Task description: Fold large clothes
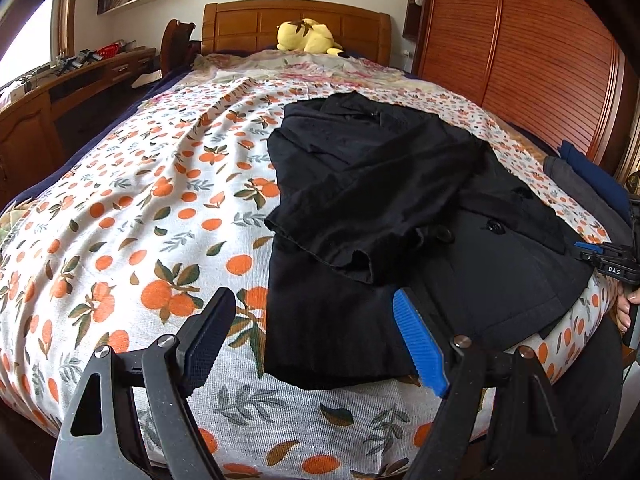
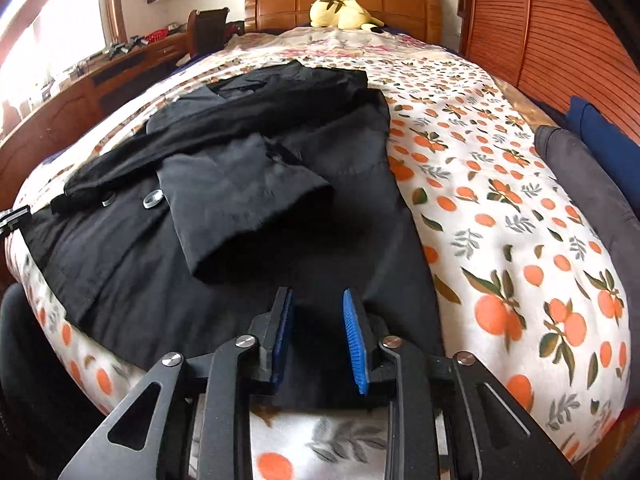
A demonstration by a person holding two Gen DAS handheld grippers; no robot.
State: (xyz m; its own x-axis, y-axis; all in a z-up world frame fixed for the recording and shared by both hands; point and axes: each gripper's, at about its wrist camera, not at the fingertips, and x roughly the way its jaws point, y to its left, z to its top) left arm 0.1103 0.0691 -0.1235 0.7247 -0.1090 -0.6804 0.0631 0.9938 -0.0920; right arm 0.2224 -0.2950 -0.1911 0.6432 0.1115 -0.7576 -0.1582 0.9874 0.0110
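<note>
A black coat (image 1: 400, 184) lies flat on the orange-print bed cover (image 1: 140, 200), both sleeves folded across its front. My left gripper (image 1: 314, 296) stands wide open over the coat's near left hem corner, one finger above the cover and one above the fabric. In the right wrist view the coat (image 2: 280, 200) shows two buttons (image 2: 152, 200). My right gripper (image 2: 317, 294) hovers over the near hem with its jaws partly apart, and no cloth is pinched between the blue pads (image 2: 354, 332). The right gripper (image 1: 608, 262) also shows at the coat's right edge, held by a hand (image 1: 628, 308).
A yellow plush toy (image 1: 306, 36) rests by the wooden headboard (image 1: 296, 24). Folded dark grey (image 2: 592, 200) and blue clothes (image 2: 604, 136) lie along the bed's right side beside a slatted wardrobe (image 1: 540, 60). A desk (image 1: 60, 92) runs along the left.
</note>
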